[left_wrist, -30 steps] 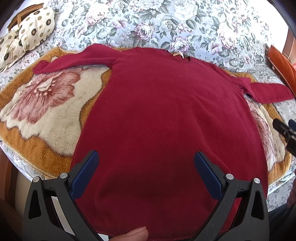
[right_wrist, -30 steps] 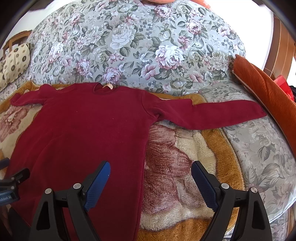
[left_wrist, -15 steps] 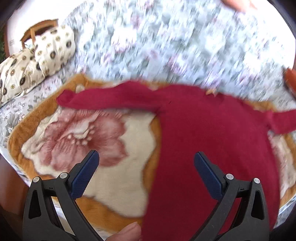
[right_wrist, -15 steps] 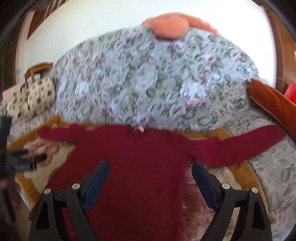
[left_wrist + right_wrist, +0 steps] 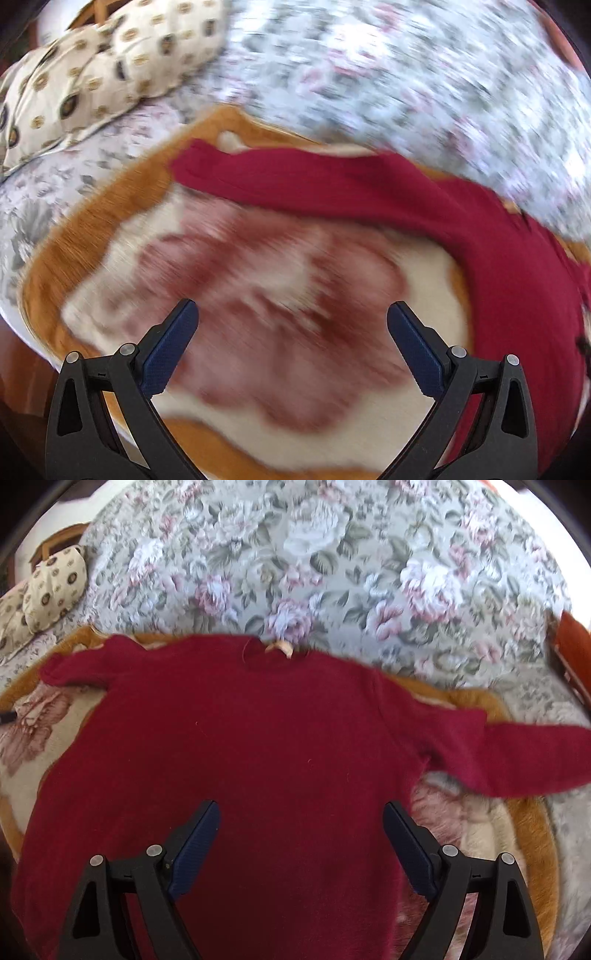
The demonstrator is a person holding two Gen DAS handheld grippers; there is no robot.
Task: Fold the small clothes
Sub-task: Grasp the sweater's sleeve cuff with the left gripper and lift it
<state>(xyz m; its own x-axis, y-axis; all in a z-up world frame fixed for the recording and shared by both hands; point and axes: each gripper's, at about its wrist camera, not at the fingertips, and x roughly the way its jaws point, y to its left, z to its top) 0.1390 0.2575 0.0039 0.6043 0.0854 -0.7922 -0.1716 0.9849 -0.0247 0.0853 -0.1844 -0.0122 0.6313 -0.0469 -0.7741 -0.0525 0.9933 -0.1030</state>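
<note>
A dark red long-sleeved sweater [image 5: 258,746] lies flat, sleeves spread, on a fluffy orange-edged blanket [image 5: 517,834] on a floral bed. In the left wrist view its left sleeve [image 5: 295,181] runs across the upper middle and the body fills the right side. My left gripper [image 5: 291,321] is open and empty above the blanket's rose pattern, short of the sleeve. My right gripper [image 5: 301,814] is open and empty above the sweater's body, below the collar with its tan label [image 5: 282,649]. The right sleeve [image 5: 517,757] stretches to the right.
A floral bedspread [image 5: 332,561] covers the bed behind the blanket. A cream patterned pillow [image 5: 92,74] lies at the far left and also shows in the right wrist view [image 5: 51,587]. An orange cushion [image 5: 572,642] sits at the right edge.
My left gripper has swung left, from over the sweater's body to over the blanket near the left sleeve. My right gripper has moved left, from the sweater's right edge to over its middle. Both stay open.
</note>
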